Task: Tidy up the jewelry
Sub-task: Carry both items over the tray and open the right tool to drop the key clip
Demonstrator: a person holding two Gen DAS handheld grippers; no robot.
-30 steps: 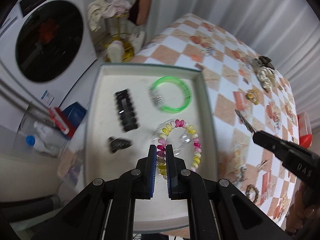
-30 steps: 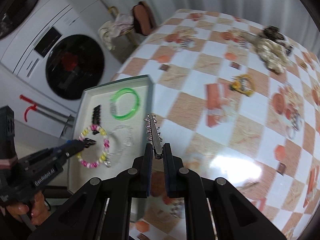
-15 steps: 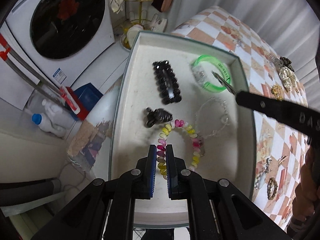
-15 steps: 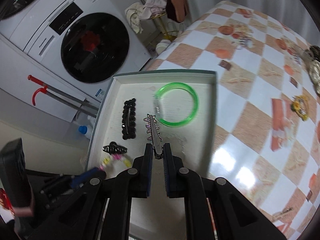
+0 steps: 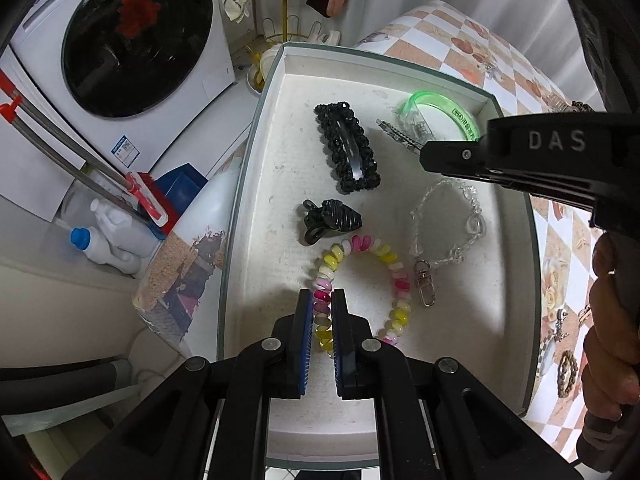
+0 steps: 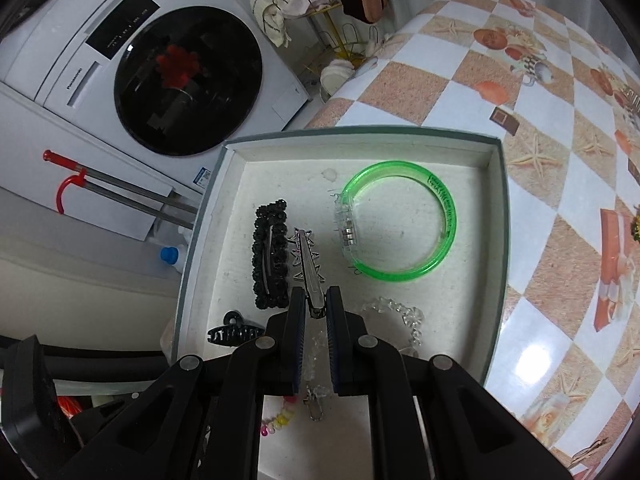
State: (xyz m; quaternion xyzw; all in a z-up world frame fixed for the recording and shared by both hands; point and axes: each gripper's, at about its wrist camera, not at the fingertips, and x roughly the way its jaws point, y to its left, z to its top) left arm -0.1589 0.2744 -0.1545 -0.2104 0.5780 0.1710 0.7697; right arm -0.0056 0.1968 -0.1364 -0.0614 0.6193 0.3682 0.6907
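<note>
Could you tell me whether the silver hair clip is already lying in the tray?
Not yet: the silver hair clip is gripped by the right gripper, held over the tray.

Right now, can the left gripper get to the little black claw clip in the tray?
Probably not yet: the left gripper is shut on the coil bracelet. The claw clip lies uncovered just beyond.

Checkered table [image 6: 460, 92] carries shallow tray [image 6: 500, 208]; loose trinkets [image 5: 566, 372] lie beside tray on tabletop

We look steeply down along each gripper's fingers, close above the tray [image 5: 256, 152]. Both views share its floor, the green bangle [image 6: 400, 224] and the washing machine [image 6: 120, 60] behind.
</note>
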